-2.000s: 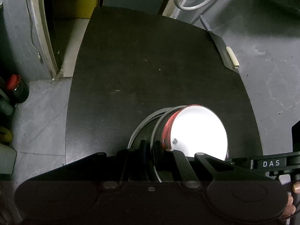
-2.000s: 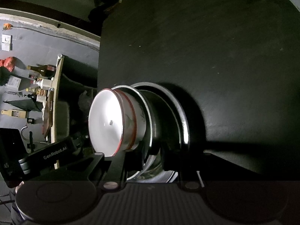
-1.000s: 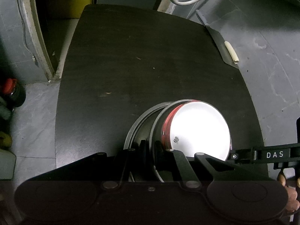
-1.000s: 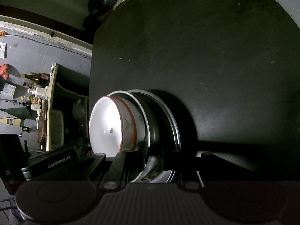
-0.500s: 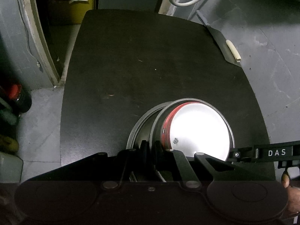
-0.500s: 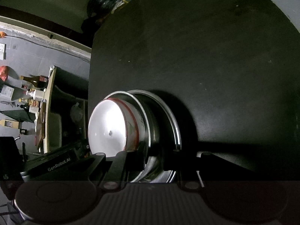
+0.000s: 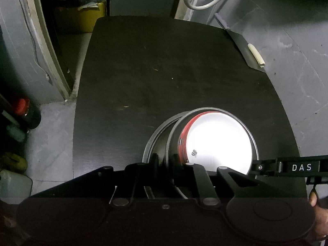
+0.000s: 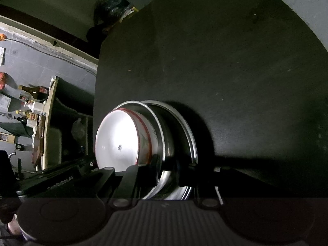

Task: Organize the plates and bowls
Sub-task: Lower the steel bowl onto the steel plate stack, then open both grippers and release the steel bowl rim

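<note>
A white bowl (image 7: 219, 141) with a red rim sits nested in a steel bowl (image 7: 174, 127), which rests on a steel plate (image 7: 151, 141) near the front of the dark table (image 7: 164, 71). My left gripper (image 7: 165, 161) straddles the steel rims at the stack's near edge. Its jaws are opening, with the rims between them and the pads no longer pressing. From the opposite side my right gripper (image 8: 172, 166) is shut on the steel bowl (image 8: 157, 127) and plate (image 8: 190, 135) rims. The white bowl (image 8: 116, 137) shows beside its left finger.
A flat dark tool with a white handle (image 7: 254, 55) lies at the table's far right edge. Bottles (image 7: 24, 112) stand on the floor at left, a yellow box (image 7: 82, 18) beyond. A shelf with bottles (image 8: 30, 102) stands past the table's side.
The white bowl has sunk deeper into the steel bowl, whose rim now rings it. The left fingers have spread slightly apart. The right gripper keeps its hold.
</note>
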Demonstrator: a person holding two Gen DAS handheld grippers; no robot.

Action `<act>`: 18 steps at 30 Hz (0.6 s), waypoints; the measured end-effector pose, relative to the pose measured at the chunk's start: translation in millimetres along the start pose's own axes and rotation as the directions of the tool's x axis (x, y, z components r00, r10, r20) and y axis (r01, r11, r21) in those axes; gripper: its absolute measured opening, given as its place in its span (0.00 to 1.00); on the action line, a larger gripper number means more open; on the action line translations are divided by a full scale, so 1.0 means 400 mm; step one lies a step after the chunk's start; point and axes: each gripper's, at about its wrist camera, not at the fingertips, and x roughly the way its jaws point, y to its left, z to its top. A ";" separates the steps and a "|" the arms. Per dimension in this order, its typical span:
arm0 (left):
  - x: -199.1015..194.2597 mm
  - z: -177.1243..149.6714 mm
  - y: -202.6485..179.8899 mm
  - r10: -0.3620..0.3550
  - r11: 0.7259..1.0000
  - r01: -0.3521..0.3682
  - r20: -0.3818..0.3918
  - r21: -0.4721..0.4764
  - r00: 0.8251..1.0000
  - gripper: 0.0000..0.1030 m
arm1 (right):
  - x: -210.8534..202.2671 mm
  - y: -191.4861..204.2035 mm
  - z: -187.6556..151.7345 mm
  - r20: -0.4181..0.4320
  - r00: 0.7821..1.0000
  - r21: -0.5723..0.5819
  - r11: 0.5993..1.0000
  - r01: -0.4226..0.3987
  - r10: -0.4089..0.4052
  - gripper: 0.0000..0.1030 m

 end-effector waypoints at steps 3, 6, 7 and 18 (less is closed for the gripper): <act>-0.006 -0.003 0.001 0.006 1.000 -0.005 0.007 0.000 1.000 0.18 | -0.001 0.006 -0.004 0.008 1.000 -0.010 1.000 0.011 -0.011 0.19; -0.013 -0.005 0.003 0.011 1.000 -0.011 0.011 -0.007 1.000 0.22 | -0.001 0.012 -0.007 0.016 1.000 -0.013 1.000 0.018 -0.017 0.18; -0.015 -0.005 0.005 0.012 1.000 -0.012 0.012 -0.012 1.000 0.24 | -0.001 0.013 -0.007 0.018 1.000 -0.011 1.000 0.018 -0.018 0.19; -0.050 -0.017 0.006 0.052 0.998 -0.051 0.053 -0.024 0.997 0.50 | -0.029 0.036 -0.048 0.104 0.992 -0.061 0.996 0.071 -0.065 0.32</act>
